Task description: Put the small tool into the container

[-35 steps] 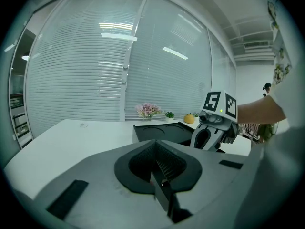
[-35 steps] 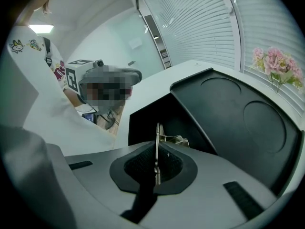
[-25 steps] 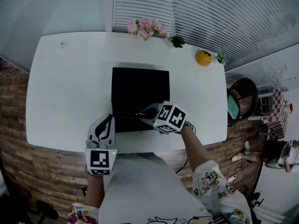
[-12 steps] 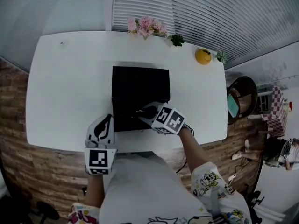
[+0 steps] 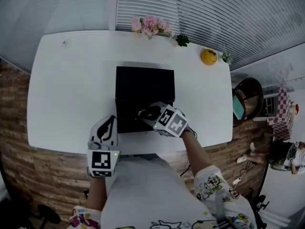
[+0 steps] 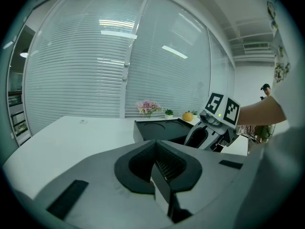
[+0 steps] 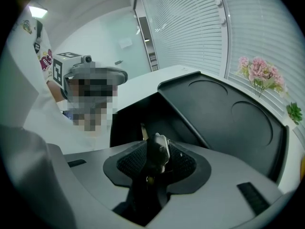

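A black container [image 5: 127, 119] stands on the white table [image 5: 66, 89], its lid [image 5: 145, 85] folded open toward the far side. My right gripper [image 5: 144, 113] hovers over the container's open near part. In the right gripper view its jaws [image 7: 156, 159] are opening, and the small dark tool [image 7: 159, 149] with a silver tip still stands upright between the pads, above the container's inside [image 7: 136, 123]. My left gripper [image 5: 107, 123] rests at the table's near edge, left of the container. It is shut [image 6: 155, 168] with nothing in it.
Pink flowers [image 5: 150, 26], a small green plant [image 5: 181, 41] and a yellow round ornament [image 5: 208, 57] line the table's far edge below the window blinds. A dark round chair [image 5: 247, 99] stands off the table's right end.
My right gripper has edged slightly left over the container. The left gripper has stayed where it was.
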`<move>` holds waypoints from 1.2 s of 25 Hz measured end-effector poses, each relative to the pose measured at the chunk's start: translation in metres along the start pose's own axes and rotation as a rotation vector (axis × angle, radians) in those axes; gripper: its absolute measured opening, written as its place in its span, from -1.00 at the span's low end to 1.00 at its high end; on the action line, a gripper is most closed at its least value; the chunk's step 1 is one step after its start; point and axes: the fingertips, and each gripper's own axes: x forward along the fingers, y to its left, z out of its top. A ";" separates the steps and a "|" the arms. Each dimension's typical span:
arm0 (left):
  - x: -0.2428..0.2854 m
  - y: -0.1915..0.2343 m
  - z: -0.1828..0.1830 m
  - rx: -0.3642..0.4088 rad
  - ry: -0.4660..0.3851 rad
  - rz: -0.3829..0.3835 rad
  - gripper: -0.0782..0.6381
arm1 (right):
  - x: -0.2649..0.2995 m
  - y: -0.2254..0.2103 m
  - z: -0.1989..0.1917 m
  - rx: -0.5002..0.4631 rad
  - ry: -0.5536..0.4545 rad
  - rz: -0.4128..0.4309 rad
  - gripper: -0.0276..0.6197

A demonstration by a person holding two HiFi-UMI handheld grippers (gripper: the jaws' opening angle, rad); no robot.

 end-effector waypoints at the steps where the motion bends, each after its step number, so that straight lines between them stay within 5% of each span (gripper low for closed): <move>1: -0.001 0.000 0.000 0.001 0.000 0.000 -0.77 | 0.001 0.001 0.000 0.002 0.000 0.000 -0.55; 30: -0.004 -0.001 0.019 0.035 -0.042 0.004 -0.77 | -0.055 -0.001 0.028 0.064 -0.284 -0.057 -0.38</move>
